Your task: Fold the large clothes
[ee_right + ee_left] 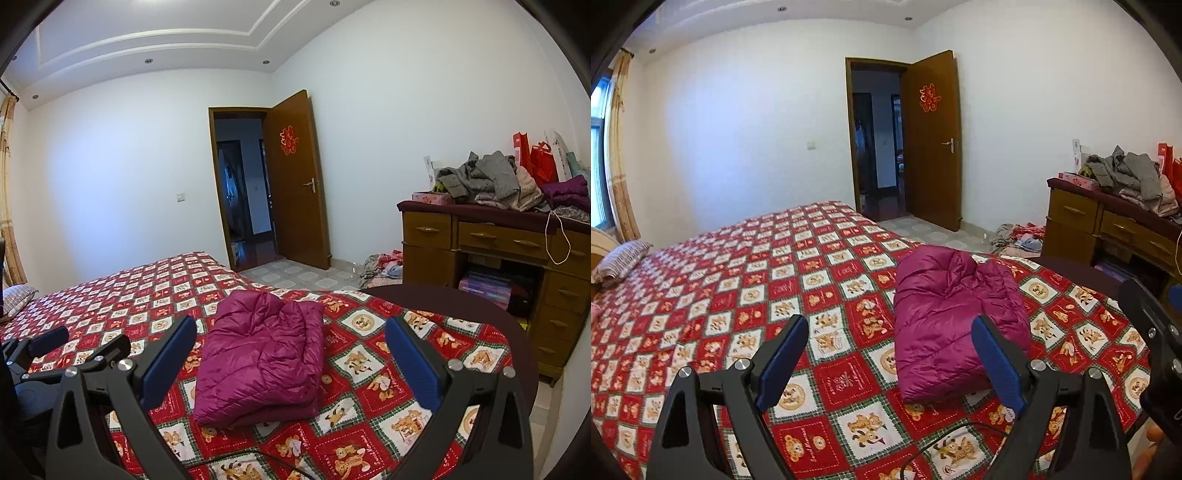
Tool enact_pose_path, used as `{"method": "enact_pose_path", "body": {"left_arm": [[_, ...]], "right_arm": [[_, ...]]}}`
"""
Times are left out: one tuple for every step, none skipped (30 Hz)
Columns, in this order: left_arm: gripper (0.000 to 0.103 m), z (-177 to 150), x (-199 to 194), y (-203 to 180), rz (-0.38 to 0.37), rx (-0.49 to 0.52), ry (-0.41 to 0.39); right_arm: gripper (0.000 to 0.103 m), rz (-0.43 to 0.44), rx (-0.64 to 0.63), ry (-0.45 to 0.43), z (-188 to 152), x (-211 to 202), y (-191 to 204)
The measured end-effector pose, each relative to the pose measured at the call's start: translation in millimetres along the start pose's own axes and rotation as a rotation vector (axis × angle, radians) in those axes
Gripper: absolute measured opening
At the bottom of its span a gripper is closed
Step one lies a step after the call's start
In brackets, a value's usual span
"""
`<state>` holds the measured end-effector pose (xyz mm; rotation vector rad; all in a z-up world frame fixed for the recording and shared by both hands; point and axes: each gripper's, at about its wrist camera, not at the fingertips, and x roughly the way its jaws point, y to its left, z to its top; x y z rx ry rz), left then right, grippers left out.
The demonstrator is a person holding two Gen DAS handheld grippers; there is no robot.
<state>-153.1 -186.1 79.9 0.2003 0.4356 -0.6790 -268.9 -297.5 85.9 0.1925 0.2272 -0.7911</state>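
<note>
A magenta quilted jacket (955, 317) lies folded into a thick bundle on the red patterned bedspread (775, 280), near the bed's right side. My left gripper (890, 360) hovers open above the bedspread, its right finger in front of the jacket's near right corner, nothing between its blue pads. In the right wrist view the same jacket (262, 350) sits straight ahead, between the spread fingers of my right gripper (291, 360), which is open and apart from it. The left gripper (74, 345) shows at the left edge of that view.
A wooden dresser (498, 240) stands to the right, piled with grey and pink clothes (487, 177) and red bags (541, 162). More clothes lie on the floor (380, 266) beside it. A pillow (620, 260) rests at the bed's head. An open door (295, 177) is beyond.
</note>
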Motion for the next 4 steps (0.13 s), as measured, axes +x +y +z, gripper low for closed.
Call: {"method": "enact_pose_path", "body": {"left_arm": [[0.09, -0.8, 2.0, 0.4, 0.005, 0.002, 0.005], [0.09, -1.4, 3.5, 0.8, 0.01, 0.004, 0.008], [0.09, -2.4, 6.3, 1.9, 0.015, 0.005, 0.016], [0.09, -2.9, 9.2, 3.8, 0.013, 0.004, 0.025]], "right_arm": [[0.103, 0.001, 0.0, 0.002, -0.4, -0.2, 0.9], [0.103, 0.001, 0.0, 0.005, -0.6, 0.1, 1.6], [0.103, 0.001, -0.002, 0.007, -1.0, 0.2, 2.2], [0.103, 0.0, -0.004, 0.007, -1.1, 0.8, 2.5]]}}
